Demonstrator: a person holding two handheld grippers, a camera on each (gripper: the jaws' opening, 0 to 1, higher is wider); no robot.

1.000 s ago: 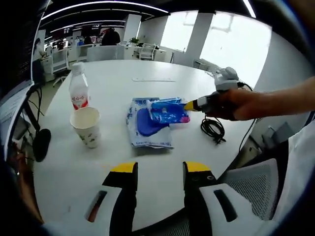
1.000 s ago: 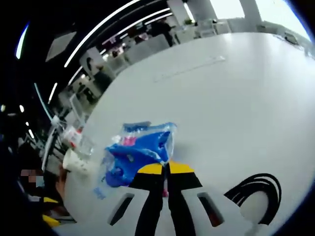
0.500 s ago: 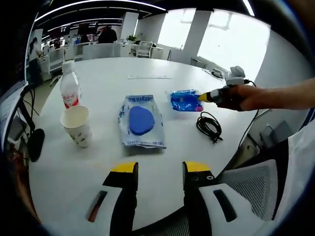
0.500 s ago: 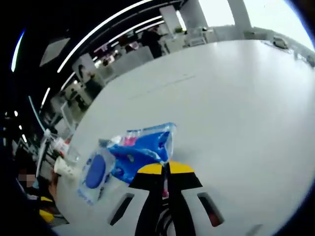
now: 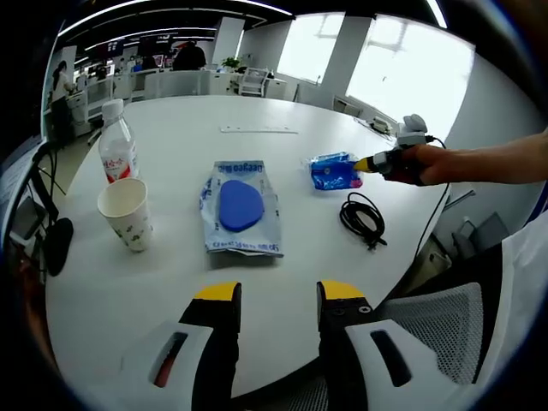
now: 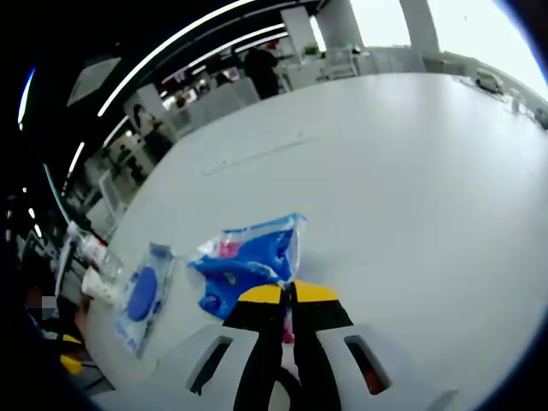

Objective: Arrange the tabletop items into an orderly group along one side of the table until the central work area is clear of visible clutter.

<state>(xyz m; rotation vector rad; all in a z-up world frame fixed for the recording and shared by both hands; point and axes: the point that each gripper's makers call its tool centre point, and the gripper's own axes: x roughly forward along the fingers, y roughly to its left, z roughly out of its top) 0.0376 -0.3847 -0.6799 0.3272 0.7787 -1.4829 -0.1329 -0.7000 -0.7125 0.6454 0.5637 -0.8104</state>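
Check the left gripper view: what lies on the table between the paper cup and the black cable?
In the left gripper view, a flat clear pouch with a blue pad lies between the paper cup and the black cable.

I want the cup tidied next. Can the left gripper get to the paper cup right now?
Probably yes. The left gripper is open and holds nothing, and bare table lies between it and the cup. The bottle stands just behind the cup, so go gently.
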